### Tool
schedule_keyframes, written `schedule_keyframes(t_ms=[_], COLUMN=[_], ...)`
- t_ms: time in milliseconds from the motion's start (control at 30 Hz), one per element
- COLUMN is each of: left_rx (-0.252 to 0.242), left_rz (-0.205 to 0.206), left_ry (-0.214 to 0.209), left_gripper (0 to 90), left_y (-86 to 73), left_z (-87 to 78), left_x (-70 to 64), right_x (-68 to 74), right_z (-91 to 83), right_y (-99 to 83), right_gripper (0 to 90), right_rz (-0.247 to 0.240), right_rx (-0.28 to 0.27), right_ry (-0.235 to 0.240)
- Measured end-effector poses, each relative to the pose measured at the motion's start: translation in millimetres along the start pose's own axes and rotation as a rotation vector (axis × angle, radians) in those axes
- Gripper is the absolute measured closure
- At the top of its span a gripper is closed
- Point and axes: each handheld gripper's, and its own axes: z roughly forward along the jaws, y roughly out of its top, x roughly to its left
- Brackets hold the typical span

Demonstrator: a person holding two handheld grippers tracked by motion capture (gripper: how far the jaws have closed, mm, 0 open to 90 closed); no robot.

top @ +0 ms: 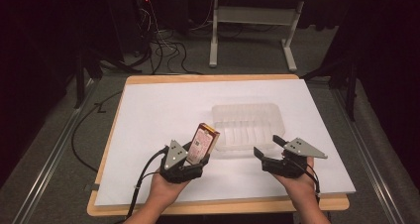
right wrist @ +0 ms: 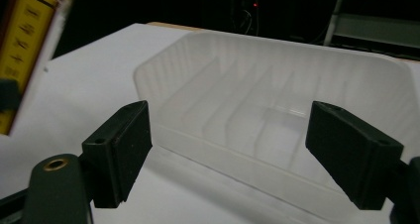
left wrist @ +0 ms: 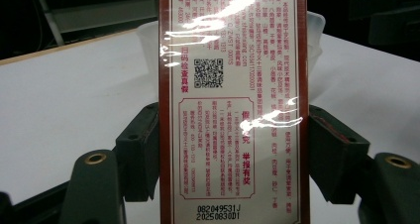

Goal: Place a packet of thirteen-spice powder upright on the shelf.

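A flat wrapped box (top: 204, 141) with a red border, red print and a QR code stands upright and tilted in my left gripper (top: 190, 160), which is shut on it above the white sheet. Seen through the left gripper view, the box (left wrist: 233, 105) spans the gap between both jaws. A clear ribbed plastic tray (top: 248, 125) lies on the sheet just beyond both grippers. My right gripper (top: 270, 147) is open, its jaws apart just short of the tray's near right corner. In the right gripper view the tray (right wrist: 277, 110) lies ahead and the box's yellow edge (right wrist: 29, 40) shows at the left.
A white sheet (top: 163, 110) covers the wooden table (top: 218, 204). Cables (top: 163, 50) and a white desk frame (top: 247, 16) stand on the floor beyond the table. Metal rails (top: 44, 159) run along both sides.
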Motion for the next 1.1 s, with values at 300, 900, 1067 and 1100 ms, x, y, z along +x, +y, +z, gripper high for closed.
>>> schedule_keyframes(t_ms=[300,900,1067,1100], left_rx=[0.017,0.015,0.015,0.015], left_rz=[0.031,0.068,0.081,0.082], left_ry=[-0.031,-0.033,-0.036,-0.037], left_gripper=[32.5,32.5,32.5,32.5], left_y=[-0.7,-5.1,-5.2,-4.9], left_z=[23.5,31.7,31.1,30.9], left_x=[-22.6,-43.2,-45.0,-44.7], right_x=[27.2,53.0,53.0,52.6], right_z=[13.1,32.2,35.1,35.6], right_y=[16.9,17.8,14.8,14.2], right_gripper=[16.3,15.1,21.5,21.9], right_rz=[0.006,0.106,0.108,0.108], right_rx=[-0.027,0.010,0.023,0.026], right_ry=[0.086,0.210,0.231,0.230])
